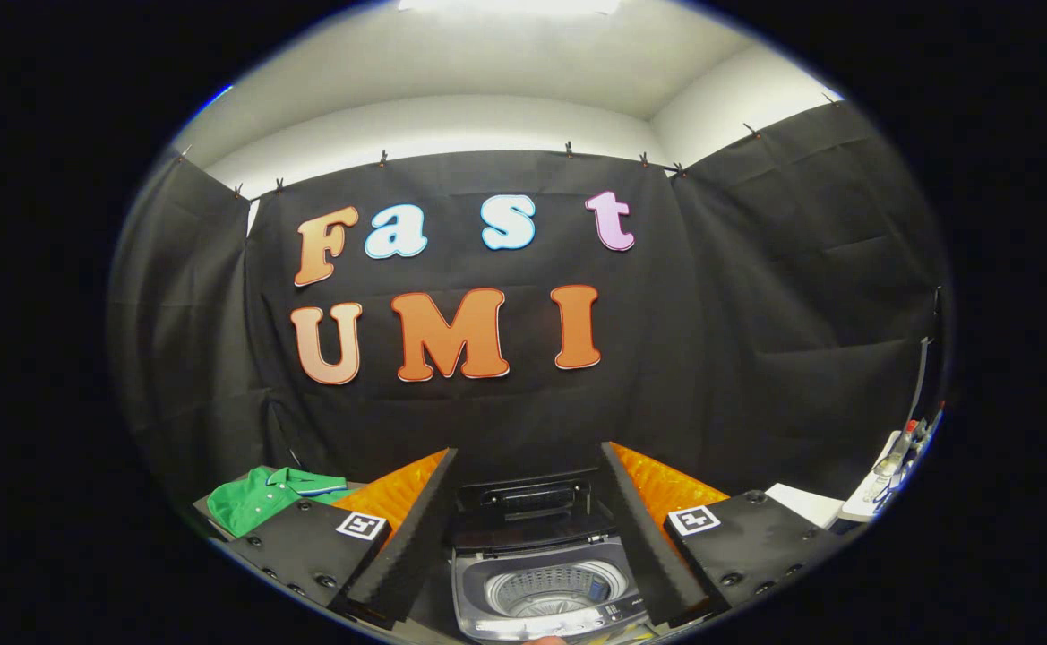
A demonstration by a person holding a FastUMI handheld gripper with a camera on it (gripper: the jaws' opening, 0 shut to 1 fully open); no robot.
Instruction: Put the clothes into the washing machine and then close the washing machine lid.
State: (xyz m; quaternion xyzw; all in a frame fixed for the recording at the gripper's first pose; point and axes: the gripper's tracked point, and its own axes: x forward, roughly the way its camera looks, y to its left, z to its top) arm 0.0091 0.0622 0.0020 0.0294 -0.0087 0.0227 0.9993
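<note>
Clothes not yet picked up; washer open and waiting.
The green shirt [259, 497] lay left of the washing machine [545, 587], whose lid [523, 502] stood raised. The gripper [527, 528] hung wide and empty, fingers flanking the drum; next, I judged, it must swing left to the shirt.

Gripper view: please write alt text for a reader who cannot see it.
The open gripper frames a small washing machine, lid raised, drum empty, nothing held between the fingers. A green shirt lies beyond the left finger, outside the machine.
</note>
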